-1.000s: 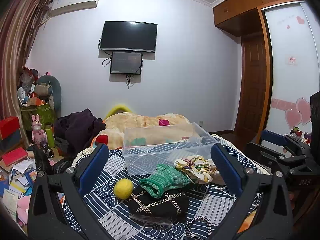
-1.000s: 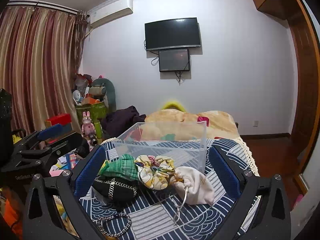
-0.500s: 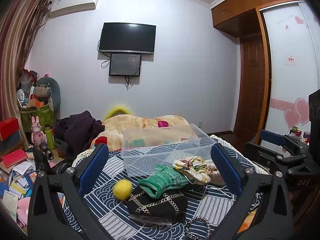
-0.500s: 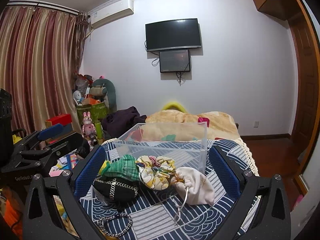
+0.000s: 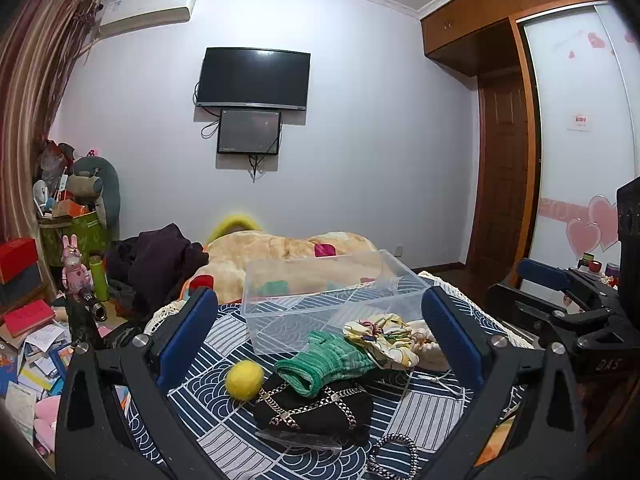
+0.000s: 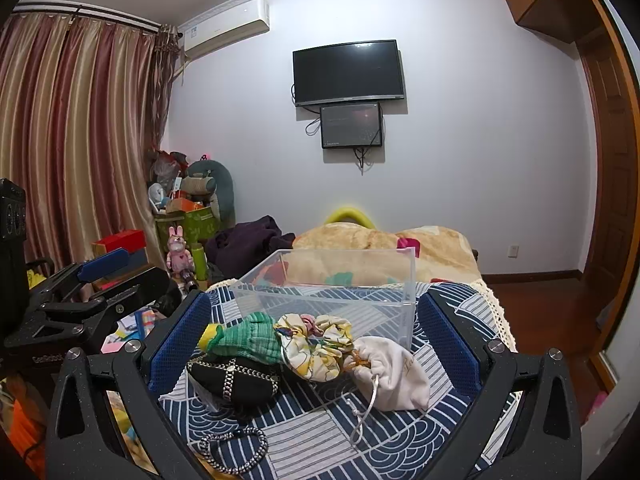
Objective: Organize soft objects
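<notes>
Cloth [image 5: 224, 332] in navy and white wave print over the desk, lace at its edge; beyond it a bed [image 5: 288, 248] with a tan blanket and a dark heap of clothes [image 5: 160, 260]. Pale wall behind, with one TV [image 5: 254, 78], one smaller screen [image 5: 249, 131] under it and one air conditioner [image 6: 226, 28] near the ceiling. Striped curtains [image 6: 72, 140] on the left, wooden wardrobe [image 5: 480, 32] and door on the right, clutter of books and toys on the floor. On the cloth: one clear bin [image 5: 332, 296], nothing inside, at the far side. Just before it, bunched and touching: one green knit [image 5: 324, 362], one floral scrunchie [image 6: 314, 346], one white pouch [image 6: 394, 372], one black pouch [image 5: 316, 404] with chain trim under the knit. One yellow ball [image 5: 244, 380] beside the black pouch, one braided band [image 6: 234, 450] at the near edge, one thin bangle [image 6: 364, 412] against the white pouch. Left gripper [image 5: 320, 332] with fingers [image 5: 188, 332] spread wide, holding nothing, above the pile. Right gripper [image 6: 314, 340] likewise spread and bare, framing the same pile.
</notes>
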Available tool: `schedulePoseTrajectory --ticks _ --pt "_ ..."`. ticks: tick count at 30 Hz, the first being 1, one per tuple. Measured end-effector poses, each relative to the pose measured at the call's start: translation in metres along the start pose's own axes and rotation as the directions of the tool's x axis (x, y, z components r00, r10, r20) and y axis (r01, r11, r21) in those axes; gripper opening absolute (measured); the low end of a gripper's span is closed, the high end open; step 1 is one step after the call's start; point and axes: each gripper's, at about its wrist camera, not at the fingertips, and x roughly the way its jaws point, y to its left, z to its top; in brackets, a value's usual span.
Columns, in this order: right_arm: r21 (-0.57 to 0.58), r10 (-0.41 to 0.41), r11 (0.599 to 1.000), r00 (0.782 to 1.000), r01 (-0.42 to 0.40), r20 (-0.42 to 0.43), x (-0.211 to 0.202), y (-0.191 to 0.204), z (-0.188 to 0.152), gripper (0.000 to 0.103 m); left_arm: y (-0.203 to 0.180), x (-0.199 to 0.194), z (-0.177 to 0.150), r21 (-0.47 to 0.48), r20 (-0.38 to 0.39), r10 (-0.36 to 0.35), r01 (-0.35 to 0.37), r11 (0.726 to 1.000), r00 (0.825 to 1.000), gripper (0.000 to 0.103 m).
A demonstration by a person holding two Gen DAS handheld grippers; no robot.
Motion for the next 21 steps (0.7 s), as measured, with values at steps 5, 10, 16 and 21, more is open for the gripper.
schedulePoseTrajectory --ticks 5,10,16,21 --pt "0.001 0.000 1.000 1.000 0.000 0.000 -0.0003 0.0001 0.0001 0.103 -0.0008 0.0000 -0.0002 0.000 0.000 -0.001 0.001 1.000 1.000 0.103" --pt "0.001 -0.001 1.000 1.000 0.001 -0.001 -0.0002 0.0003 -0.0003 0.103 -0.0012 0.0001 0.0000 0.001 -0.003 -0.002 0.002 1.000 1.000 0.103" --pt "0.002 0.000 1.000 1.000 0.000 0.000 -0.0008 0.0006 -0.0002 0.103 -0.0025 -0.0006 0.0013 0.004 -0.004 -0.006 0.006 1.000 1.000 0.103" --pt "0.002 0.000 1.000 1.000 0.000 -0.001 -0.0008 0.0006 -0.0005 0.103 -0.0027 -0.0005 0.0008 0.003 -0.005 -0.007 0.007 1.000 1.000 0.103"
